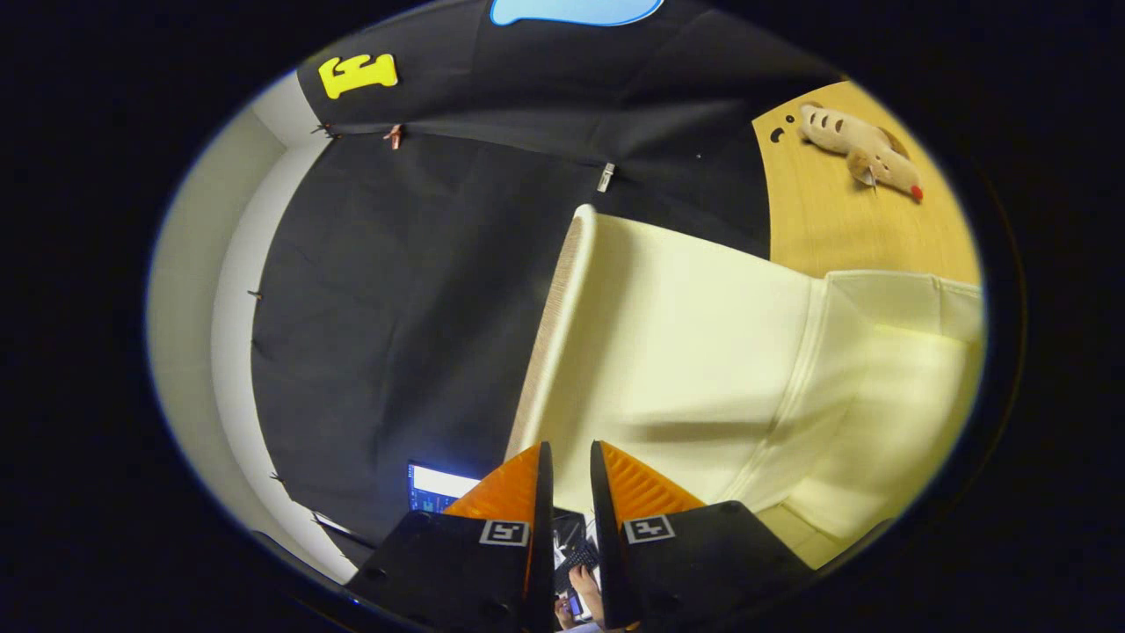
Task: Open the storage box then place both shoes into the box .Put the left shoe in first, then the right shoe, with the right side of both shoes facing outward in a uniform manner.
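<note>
Your gripper (567,457) has its fingers drawn close, with a narrow gap between them and nothing held. Through that gap you can see a hand (587,587) at a keyboard well below.

The risk starts here. The pale flap of the box (703,343) sits just beyond the fingertips, from 12 to 2 o'clock, and its woven edge (547,343) runs down almost to the left fingertip. The jaws do not seem to hold the flap. If it is the lid, it could swing or drop shut once you pull away, and you would then have to open it again before a shoe goes in. Pushing forward with the jaws this narrow would shove the panel rather than catch it, and the whole box could skid on the table (835,229).

The view is rolled hard to one side, so I judge that your wrist is twisted about a quarter turn, with the tabletop standing upright at 2 o'clock. Straighten it before you reach for anything. With this much roll it is easy to mix up which side of a shoe faces outward.

A laptop (435,488) glows at 9 o'clock beside the left finger. Far off at 1 o'clock a plush toy (857,149) lies on the table, clear of the box.
</note>
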Demonstrator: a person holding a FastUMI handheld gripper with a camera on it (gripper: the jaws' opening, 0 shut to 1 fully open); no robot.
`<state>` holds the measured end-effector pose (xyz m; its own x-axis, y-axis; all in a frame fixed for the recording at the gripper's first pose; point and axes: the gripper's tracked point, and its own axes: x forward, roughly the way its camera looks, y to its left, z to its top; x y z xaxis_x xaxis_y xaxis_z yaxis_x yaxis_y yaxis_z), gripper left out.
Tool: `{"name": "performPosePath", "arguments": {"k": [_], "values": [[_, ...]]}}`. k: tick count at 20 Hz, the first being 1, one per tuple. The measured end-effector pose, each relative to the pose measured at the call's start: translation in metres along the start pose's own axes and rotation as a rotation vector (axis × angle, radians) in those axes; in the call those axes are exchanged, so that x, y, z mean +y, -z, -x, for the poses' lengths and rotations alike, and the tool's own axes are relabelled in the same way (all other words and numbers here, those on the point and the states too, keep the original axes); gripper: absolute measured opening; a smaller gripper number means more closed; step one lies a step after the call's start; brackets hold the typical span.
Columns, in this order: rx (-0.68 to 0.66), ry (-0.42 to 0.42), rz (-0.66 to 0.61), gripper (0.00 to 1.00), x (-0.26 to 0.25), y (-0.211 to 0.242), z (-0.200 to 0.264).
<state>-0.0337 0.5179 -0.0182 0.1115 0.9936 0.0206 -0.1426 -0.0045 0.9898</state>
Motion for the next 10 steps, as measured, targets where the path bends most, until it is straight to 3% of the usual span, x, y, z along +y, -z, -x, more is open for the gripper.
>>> {"name": "performPosePath", "arguments": {"k": [2, 4, 5, 10], "values": [[0.014, 0.005, 0.001, 0.35, -0.003, 0.003, -0.002], [0.013, 0.011, 0.011, 0.61, -0.005, 0.003, -0.002], [0.010, 0.018, 0.013, 0.79, -0.007, 0.000, -0.001], [-0.021, 0.115, 0.082, 0.93, -0.030, -0.010, 0.021]]}}
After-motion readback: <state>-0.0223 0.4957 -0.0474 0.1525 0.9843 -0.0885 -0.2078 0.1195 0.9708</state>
